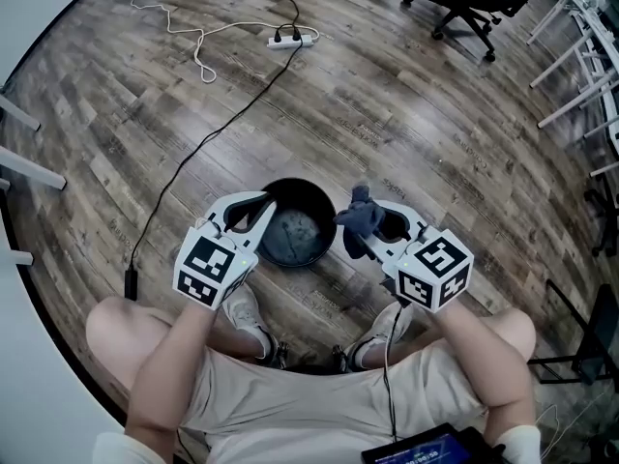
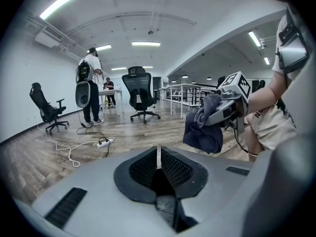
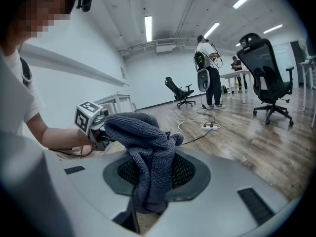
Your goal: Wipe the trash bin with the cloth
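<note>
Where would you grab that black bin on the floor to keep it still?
By its thin rim, coming from above with one jaw inside and one outside: the trash bin stands upright, open-topped, too wide to span. The left gripper pinches the left rim that way.

Power strip (image 1: 292, 39), office chair (image 1: 464, 3), wooden floor (image 1: 387, 114)

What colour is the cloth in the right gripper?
The cloth is dark blue-grey, clearest in the right gripper view.
</note>
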Demonstrator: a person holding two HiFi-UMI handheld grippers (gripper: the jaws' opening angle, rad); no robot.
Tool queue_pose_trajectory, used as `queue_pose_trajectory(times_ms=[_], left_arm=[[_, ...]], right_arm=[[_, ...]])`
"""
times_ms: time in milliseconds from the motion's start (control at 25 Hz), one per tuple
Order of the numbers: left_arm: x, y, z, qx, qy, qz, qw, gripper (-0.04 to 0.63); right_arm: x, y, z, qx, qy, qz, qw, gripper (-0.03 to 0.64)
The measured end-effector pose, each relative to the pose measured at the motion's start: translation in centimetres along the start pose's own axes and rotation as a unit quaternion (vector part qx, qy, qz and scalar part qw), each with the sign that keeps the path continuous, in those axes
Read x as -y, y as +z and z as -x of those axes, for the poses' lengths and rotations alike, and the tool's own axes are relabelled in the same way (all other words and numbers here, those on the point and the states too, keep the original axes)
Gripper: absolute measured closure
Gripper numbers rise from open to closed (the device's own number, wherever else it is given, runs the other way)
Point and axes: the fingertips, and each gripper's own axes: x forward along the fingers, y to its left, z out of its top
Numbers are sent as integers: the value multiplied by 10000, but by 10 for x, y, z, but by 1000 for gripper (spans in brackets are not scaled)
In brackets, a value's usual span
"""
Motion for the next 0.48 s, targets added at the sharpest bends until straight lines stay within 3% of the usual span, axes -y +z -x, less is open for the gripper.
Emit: queue_pose_trajectory(times_ms=[480], left_arm=[[4,-3,-5,-93,-92,-137,9998,557]], right_arm=[[-4,-18,-10,-296,142,-296,9990,510]])
